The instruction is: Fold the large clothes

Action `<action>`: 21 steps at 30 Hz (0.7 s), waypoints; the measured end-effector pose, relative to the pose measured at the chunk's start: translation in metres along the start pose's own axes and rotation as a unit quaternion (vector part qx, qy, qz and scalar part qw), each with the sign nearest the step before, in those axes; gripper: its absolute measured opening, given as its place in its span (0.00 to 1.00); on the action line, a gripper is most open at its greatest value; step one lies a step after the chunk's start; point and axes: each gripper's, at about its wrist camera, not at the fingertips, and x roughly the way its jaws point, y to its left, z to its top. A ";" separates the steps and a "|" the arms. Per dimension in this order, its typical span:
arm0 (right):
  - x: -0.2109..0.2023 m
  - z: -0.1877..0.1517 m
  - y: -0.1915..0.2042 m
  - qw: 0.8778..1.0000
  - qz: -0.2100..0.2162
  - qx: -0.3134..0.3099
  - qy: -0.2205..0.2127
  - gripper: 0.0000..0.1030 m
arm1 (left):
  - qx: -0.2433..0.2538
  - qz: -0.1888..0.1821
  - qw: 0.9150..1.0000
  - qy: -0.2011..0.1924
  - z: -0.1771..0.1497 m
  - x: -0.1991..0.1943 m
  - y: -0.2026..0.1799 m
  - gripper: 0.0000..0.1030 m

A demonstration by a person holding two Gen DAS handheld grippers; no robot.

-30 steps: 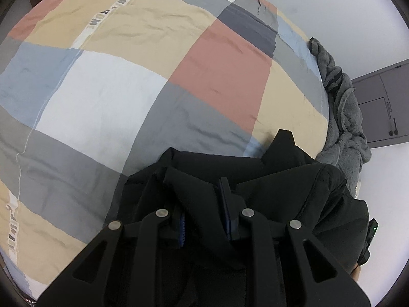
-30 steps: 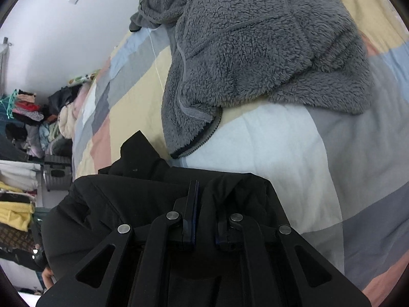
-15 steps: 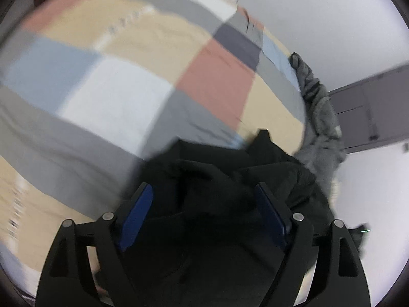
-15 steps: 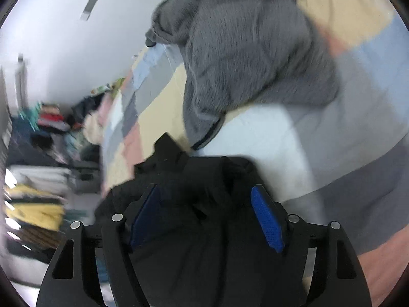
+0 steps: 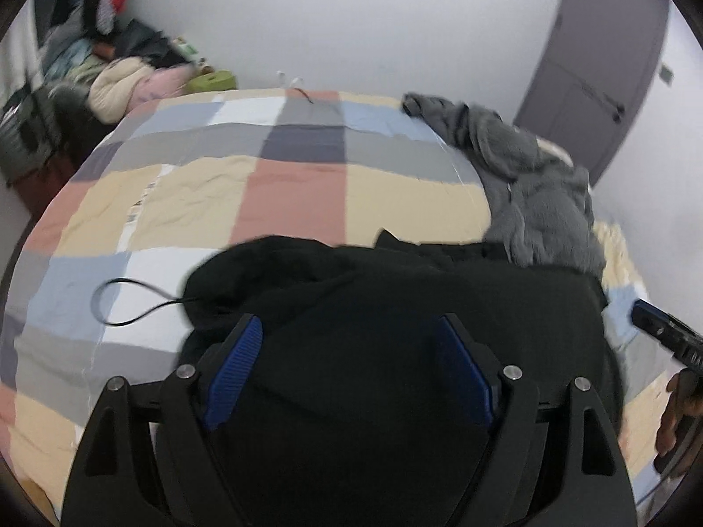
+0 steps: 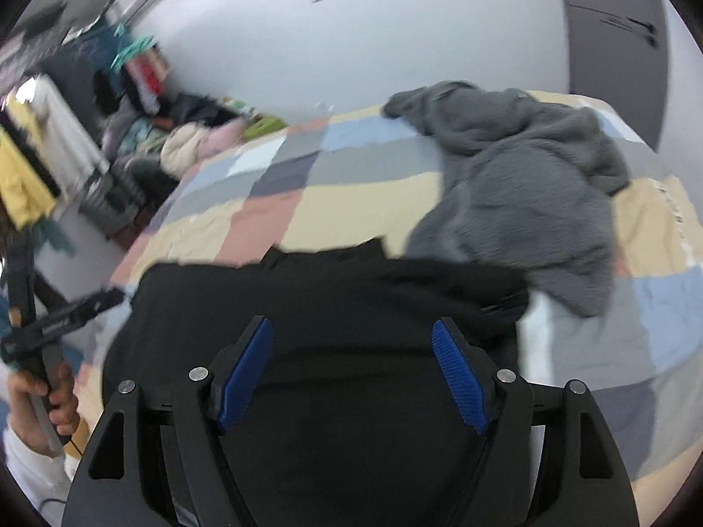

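Black garment point(image 5: 395, 307) lies crosswise — left claw point(image 5: 349, 369), right claw point(image 6: 351, 369) spread, nothing pinched.

We see open patchwork bedspread point(image 5: 285, 184) left of the black garment point(image 5: 395, 307); a grey fleece jacket point(image 5: 527, 184) crowds its right.

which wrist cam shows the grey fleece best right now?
Right wrist: the grey fleece sits large and nearly whole on the patchwork bedspread, only its near edge behind the black garment. The left wrist view shows it smaller, squeezed toward the right side.
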 end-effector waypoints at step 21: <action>0.115 0.001 0.009 0.999 -0.042 -0.027 0.021 0.77 | -0.016 0.027 0.999 0.019 -0.005 0.095 0.002 0.80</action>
